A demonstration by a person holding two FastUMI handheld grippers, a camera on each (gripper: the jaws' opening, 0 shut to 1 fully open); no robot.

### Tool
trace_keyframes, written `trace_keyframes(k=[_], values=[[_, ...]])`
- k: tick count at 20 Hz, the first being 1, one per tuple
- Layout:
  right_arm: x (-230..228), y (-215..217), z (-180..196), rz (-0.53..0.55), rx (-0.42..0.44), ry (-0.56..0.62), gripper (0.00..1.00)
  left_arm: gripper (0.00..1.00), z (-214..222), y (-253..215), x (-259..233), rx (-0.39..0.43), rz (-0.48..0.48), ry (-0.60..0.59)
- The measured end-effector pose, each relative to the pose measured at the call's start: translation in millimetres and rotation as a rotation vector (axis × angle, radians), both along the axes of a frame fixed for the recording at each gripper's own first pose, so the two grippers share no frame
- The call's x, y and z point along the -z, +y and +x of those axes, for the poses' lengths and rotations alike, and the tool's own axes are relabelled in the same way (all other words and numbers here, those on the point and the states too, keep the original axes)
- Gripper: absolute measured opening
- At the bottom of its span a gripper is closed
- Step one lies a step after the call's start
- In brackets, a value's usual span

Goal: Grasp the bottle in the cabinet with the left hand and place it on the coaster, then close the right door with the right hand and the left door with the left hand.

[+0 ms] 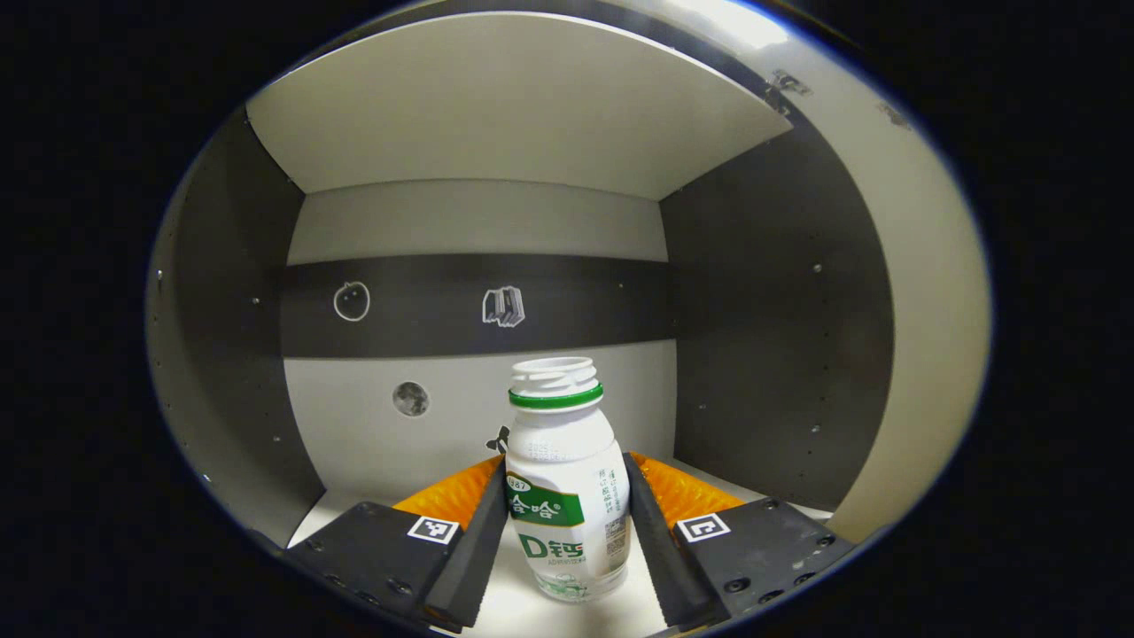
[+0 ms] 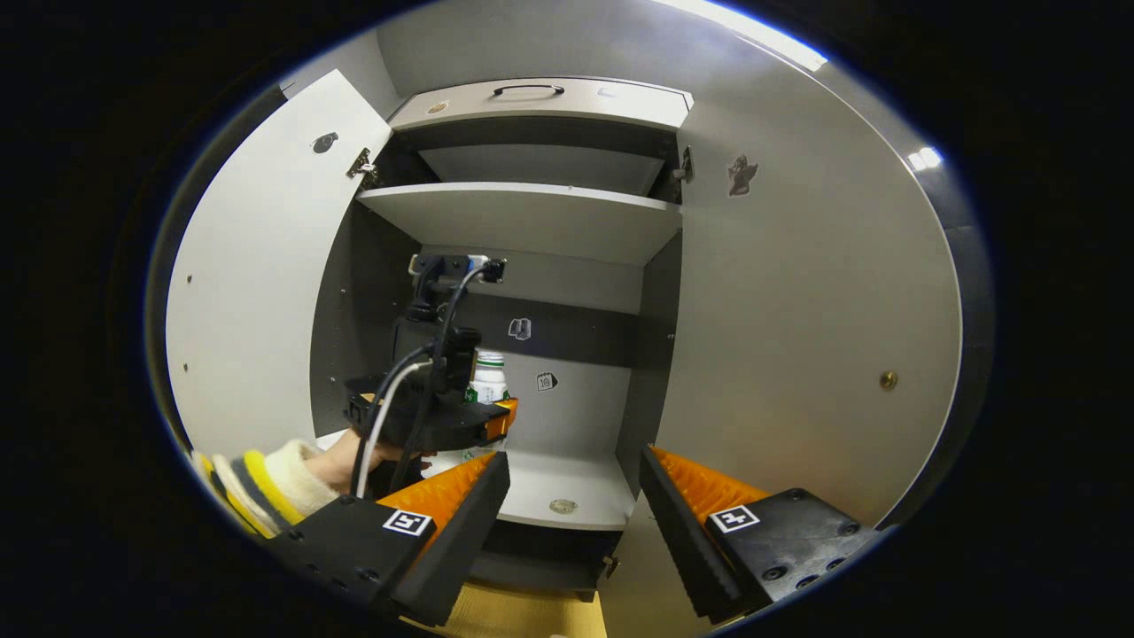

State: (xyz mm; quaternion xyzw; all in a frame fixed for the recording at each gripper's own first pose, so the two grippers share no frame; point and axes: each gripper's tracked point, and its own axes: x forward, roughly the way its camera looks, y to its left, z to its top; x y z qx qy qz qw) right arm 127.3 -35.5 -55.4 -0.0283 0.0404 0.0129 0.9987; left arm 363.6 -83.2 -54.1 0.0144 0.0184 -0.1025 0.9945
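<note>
Low in the middle of the left gripper view, your left gripper (image 1: pixel 567 532) has the bottle (image 1: pixel 567 496) between its fingers, which sit close against both sides of the label; the jaws look nearly closed on it, though I can't tell whether both are pressing yet. The bottle stands upright on the cabinet's lower shelf (image 1: pixel 523 611), open neck at the frame's centre.

Squeeze until both fingers bear firmly on the waist, since that rounded plastic could likely slip. Lift a little before pulling back, keeping it upright because it seems to have no cap.

Your right gripper (image 2: pixel 571 496), at the bottom of the right gripper view, hangs wide open with nothing in it, in front of the cabinet. Left of centre in that view, the left gripper (image 2: pixel 483 399) and the hand (image 2: pixel 354 465) holding it reach into the cabinet around the bottle (image 2: pixel 487 377).

Further out, the left door (image 2: pixel 266 266) and right door (image 2: pixel 797 310) both stand open, so your withdrawal path looks clear.
</note>
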Motion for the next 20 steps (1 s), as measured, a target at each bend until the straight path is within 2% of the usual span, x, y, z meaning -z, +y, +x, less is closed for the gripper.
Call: trace_keyframes(k=[5,8,11,13,16,20], values=[[-6.5,4.7,-39.3,0.010,0.061,-0.006,0.98,0.75,-77.4,4.1,-25.3,0.062,-0.017,-0.042],[-6.5,-5.4,-65.7,-0.050,0.127,-0.004,0.98,0.75,-133.0,-2.5,-26.2,0.131,-0.060,-0.051],[-4.7,-19.0,-95.6,-0.074,0.201,-0.007,0.97,0.74,-185.2,-5.1,-16.7,0.178,-0.045,-0.079],[8.2,-28.2,-112.6,-0.098,0.248,0.022,0.97,0.75,-216.4,-10.2,4.8,0.207,-0.033,-0.072],[22.2,-34.3,-137.9,-0.118,0.280,0.037,0.98,0.75,-262.2,-24.8,40.3,0.267,-0.066,-0.051],[41.5,-39.3,-154.1,-0.117,0.283,0.046,0.97,0.75,-304.5,-48.5,94.3,0.318,-0.086,-0.028]])
